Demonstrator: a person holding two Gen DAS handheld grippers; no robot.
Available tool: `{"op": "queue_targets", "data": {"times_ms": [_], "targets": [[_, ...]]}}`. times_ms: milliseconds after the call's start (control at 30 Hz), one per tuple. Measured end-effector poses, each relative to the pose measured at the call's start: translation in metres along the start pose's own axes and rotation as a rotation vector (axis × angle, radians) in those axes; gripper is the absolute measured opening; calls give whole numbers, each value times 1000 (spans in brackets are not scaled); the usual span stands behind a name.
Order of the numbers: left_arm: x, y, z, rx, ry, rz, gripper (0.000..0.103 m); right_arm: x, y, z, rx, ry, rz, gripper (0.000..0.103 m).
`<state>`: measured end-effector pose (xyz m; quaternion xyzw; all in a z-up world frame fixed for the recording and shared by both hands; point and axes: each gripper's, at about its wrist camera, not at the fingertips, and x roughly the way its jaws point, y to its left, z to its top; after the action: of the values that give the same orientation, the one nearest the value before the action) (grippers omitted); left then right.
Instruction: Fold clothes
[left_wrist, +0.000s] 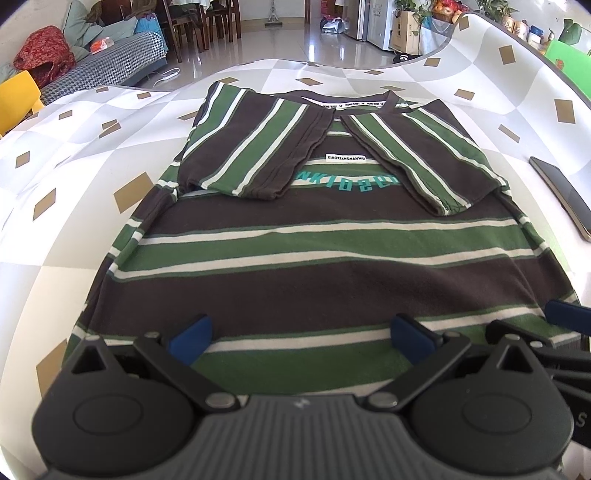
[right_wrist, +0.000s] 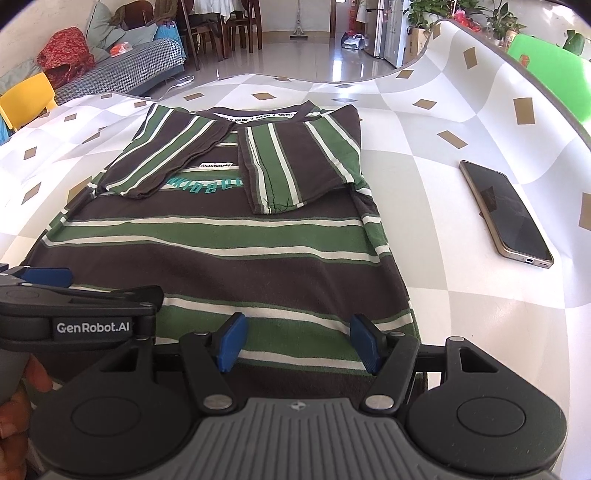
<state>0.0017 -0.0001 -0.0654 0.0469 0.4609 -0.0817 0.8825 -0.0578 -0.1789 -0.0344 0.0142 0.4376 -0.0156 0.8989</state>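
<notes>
A brown, green and white striped T-shirt (left_wrist: 303, 258) (right_wrist: 221, 236) lies flat on the table, collar at the far end. Both sleeves are folded inward over the chest and partly cover the teal lettering. My left gripper (left_wrist: 301, 339) is open, its blue pads (left_wrist: 192, 338) spread wide just above the near hem on the shirt's left part. My right gripper (right_wrist: 298, 341) is open too, over the hem near the shirt's right edge. Each gripper shows in the other's view: the right one (left_wrist: 535, 325) and the left one (right_wrist: 99, 284). Neither holds any cloth.
The table wears a grey and white checked cloth (left_wrist: 74, 177) (right_wrist: 443, 302) with tan diamonds. A dark phone (right_wrist: 506, 214) (left_wrist: 565, 195) lies to the shirt's right. A hand (right_wrist: 18, 406) grips the left tool. Chairs, a sofa and plants stand beyond the far edge.
</notes>
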Motion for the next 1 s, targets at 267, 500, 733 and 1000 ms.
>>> {"op": "queue_targets", "data": {"times_ms": [267,500,733,1000], "targets": [[-7,-6,2,10,8,39,103,-8,-13,11,90,-34,46,61],[-12,2,14,-13,5,65,103,-5,-23,32,125,-4,82,61],[-13,4,22,-15,18,58,103,3,-29,52,119,39,126,61],[-13,9,40,-25,51,55,103,14,-51,79,179,33,151,61]]}}
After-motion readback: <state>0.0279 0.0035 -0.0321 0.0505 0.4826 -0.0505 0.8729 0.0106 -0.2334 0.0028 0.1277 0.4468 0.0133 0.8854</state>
